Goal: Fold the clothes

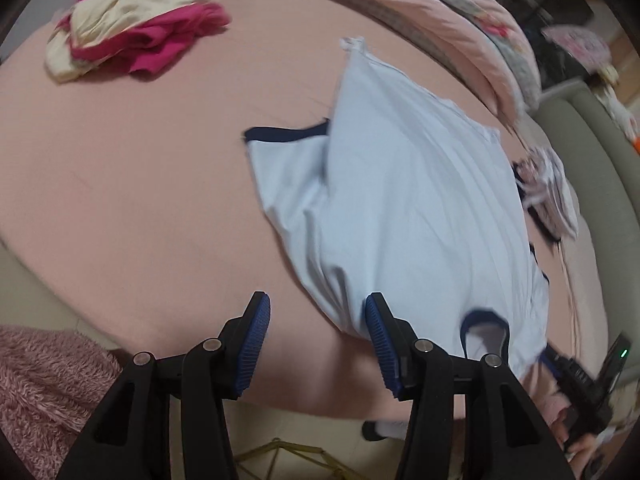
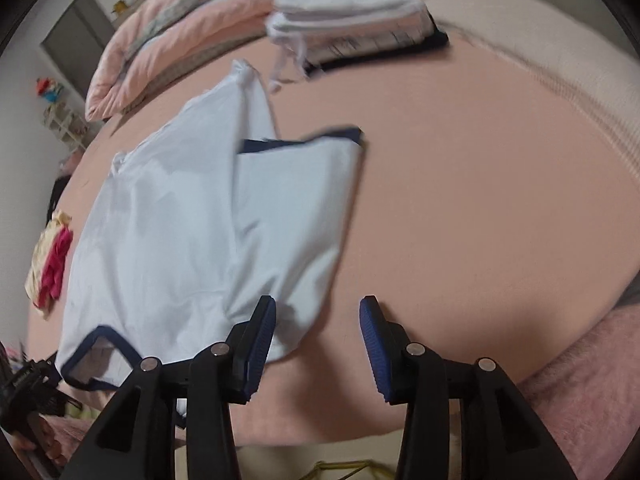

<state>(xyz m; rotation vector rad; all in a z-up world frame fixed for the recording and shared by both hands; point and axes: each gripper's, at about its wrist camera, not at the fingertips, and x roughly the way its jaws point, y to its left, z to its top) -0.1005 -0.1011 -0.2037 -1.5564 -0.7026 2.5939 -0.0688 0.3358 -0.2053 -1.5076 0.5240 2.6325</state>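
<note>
A pale blue T-shirt (image 1: 408,200) with navy trim lies spread on the pink bed sheet (image 1: 140,200), neck hole toward me; one sleeve is folded over the body. It also shows in the right wrist view (image 2: 180,232). My left gripper (image 1: 318,332) is open and empty just above the sheet, its right fingertip (image 1: 378,320) beside the shirt's near left shoulder. My right gripper (image 2: 318,332) is open and empty, its left fingertip (image 2: 266,320) over the shirt's near right shoulder. The other gripper (image 1: 592,384) shows at the lower right of the left wrist view.
A heap of cream and magenta clothes (image 1: 132,36) lies at the far left. A stack of folded clothes (image 2: 356,28) sits at the far right. A rolled pink quilt (image 2: 180,28) lies along the back. A fuzzy pink blanket (image 1: 44,380) hangs at the near edge.
</note>
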